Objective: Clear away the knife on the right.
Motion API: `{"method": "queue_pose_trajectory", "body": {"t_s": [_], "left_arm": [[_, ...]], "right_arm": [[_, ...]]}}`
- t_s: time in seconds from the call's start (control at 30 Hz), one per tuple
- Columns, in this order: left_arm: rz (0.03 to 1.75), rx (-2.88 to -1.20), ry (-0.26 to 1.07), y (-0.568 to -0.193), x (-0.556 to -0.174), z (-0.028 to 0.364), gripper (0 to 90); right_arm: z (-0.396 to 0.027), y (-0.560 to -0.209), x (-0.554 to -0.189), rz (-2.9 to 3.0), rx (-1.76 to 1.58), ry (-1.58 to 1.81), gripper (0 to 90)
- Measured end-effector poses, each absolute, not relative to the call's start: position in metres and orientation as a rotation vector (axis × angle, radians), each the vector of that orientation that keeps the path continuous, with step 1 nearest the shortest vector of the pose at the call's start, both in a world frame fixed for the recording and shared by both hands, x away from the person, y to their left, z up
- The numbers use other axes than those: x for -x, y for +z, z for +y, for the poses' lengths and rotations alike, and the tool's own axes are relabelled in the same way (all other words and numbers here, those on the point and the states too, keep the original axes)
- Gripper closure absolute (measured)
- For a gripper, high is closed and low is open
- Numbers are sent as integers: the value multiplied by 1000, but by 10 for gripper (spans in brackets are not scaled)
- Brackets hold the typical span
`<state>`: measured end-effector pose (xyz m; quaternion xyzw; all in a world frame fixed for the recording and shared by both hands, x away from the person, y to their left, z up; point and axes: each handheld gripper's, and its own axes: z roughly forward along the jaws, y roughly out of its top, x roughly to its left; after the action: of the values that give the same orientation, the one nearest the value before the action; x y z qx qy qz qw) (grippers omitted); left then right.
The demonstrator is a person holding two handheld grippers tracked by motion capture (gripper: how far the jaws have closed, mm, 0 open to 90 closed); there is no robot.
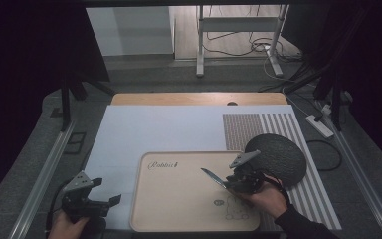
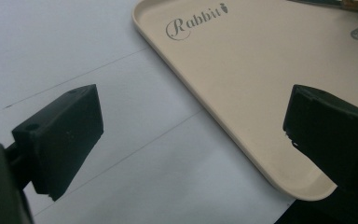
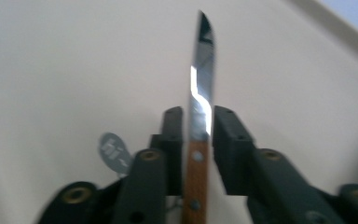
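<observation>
A: high view, what was the right gripper [image 1: 229, 180] up to?
B: jaws pinched on a knife [image 1: 212, 176], blade hanging over the beige tray [image 1: 179, 219]. left gripper [image 1: 110, 195] sat off the tray's left edge

A: left gripper view?
B: jaws spread wide, holding nothing, tray corner [image 2: 242, 84] between them

A: right gripper view?
B: jaws snug around the knife's wooden handle [image 3: 195, 177], blade pointing away
</observation>
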<state>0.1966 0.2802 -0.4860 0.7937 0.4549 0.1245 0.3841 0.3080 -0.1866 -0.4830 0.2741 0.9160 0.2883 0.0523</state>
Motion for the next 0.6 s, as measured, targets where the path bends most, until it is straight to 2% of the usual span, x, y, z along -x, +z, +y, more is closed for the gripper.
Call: {"method": "queue_pose_trajectory", "body": {"t_s": [0.07, 0.27, 0.6], "left_arm": [[1160, -2023, 319, -486, -196, 280, 49], [1159, -2026, 322, -486, -196, 280, 49], [1155, -2031, 325, -486, -196, 279, 49]], "right_arm": [[-177, -484, -305, 2830, -747, 856, 892], [-155, -499, -312, 2880, -623, 706, 894], [-175, -502, -322, 2879, -752, 705, 894]]}}
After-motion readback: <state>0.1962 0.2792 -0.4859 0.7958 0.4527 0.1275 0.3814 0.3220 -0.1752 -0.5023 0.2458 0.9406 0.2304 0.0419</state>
